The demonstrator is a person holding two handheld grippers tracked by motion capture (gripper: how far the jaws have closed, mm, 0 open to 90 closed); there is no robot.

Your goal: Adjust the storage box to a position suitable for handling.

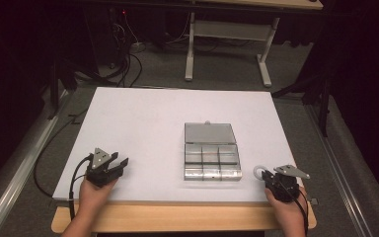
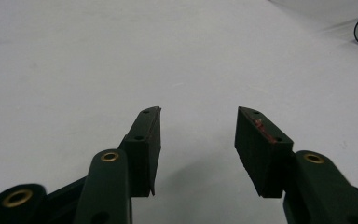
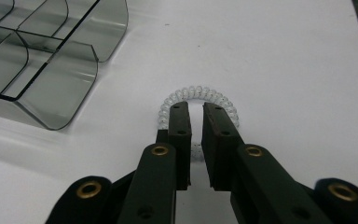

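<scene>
One clear coil tie lies at the narrowly parted right claw.

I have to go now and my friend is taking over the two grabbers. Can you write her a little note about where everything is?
Left gripper: open, nothing between its jaws, resting over bare table at the near left.
Right gripper: jaws nearly together, a small gap between them, above the clear spiral hair tie at the near right. Whether it pinches the tie I cannot tell.
Clear box: middle of the table, lid open and lying back, compartments look empty.
Done: the box is open.
Left, most likely: pick the hair tie up and put it in one of the compartments, then perhaps close the lid.
</scene>
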